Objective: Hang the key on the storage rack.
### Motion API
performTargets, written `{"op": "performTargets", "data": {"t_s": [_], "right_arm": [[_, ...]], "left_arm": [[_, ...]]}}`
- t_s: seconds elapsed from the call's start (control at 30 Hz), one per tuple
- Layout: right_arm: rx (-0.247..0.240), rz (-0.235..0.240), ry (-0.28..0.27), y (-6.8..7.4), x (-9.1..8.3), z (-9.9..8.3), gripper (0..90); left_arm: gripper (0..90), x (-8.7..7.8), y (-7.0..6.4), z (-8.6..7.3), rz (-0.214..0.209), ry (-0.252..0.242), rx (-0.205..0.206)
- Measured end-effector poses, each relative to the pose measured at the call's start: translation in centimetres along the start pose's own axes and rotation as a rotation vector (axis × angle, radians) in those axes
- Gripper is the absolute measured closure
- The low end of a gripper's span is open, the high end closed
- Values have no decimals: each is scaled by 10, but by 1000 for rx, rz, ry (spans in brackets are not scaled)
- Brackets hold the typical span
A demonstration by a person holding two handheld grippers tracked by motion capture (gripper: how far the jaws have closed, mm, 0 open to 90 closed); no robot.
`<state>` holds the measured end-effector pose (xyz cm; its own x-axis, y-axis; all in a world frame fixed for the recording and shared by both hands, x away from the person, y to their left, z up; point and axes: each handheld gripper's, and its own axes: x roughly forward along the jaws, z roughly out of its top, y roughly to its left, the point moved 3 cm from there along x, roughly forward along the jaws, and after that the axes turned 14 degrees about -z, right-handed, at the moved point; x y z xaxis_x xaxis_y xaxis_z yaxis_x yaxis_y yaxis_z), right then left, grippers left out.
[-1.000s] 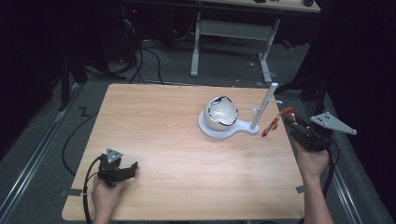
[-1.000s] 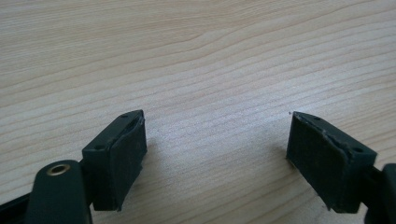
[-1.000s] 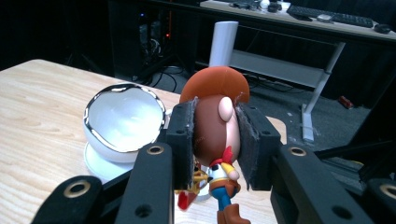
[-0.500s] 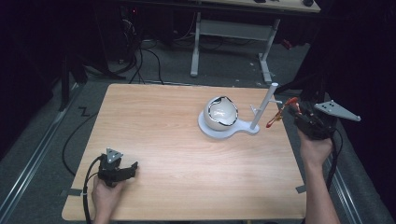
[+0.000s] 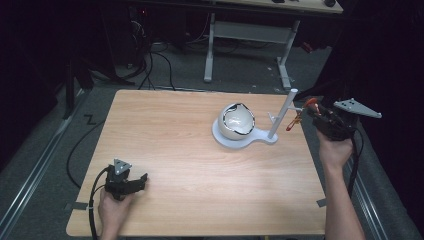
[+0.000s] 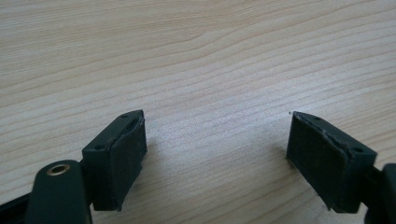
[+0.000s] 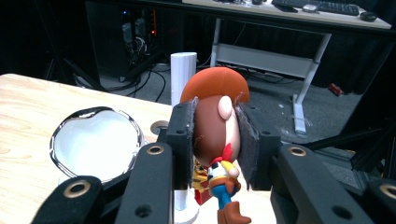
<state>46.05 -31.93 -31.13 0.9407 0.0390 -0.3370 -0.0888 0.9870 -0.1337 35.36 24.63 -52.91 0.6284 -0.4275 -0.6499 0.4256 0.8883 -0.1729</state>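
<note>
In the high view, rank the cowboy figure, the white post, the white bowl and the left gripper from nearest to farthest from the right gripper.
1. Cowboy figure: clamped in the right gripper, by the table's right edge.
2. White post: just left of the figure, upright on the stand.
3. White bowl: farther left, on the same stand.
4. Left gripper: across the table, near-left corner, jaws open.

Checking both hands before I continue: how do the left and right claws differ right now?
The left claw is open and empty; the right claw is shut on the small cowboy figurine with the orange hat. Left sits low on the wooden table; right is raised beside the white post. Both are black and hand-held.
</note>
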Motion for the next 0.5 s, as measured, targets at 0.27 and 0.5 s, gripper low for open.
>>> {"op": "performTargets", "data": {"t_s": [0.27, 0.5], "right_arm": [[9, -2, 16, 1, 8, -1, 688], [15, -9, 23, 0, 12, 0, 688]], "left_arm": [[204, 0, 0, 0, 0, 0, 0], [204, 0, 0, 0, 0, 0, 0]]}}
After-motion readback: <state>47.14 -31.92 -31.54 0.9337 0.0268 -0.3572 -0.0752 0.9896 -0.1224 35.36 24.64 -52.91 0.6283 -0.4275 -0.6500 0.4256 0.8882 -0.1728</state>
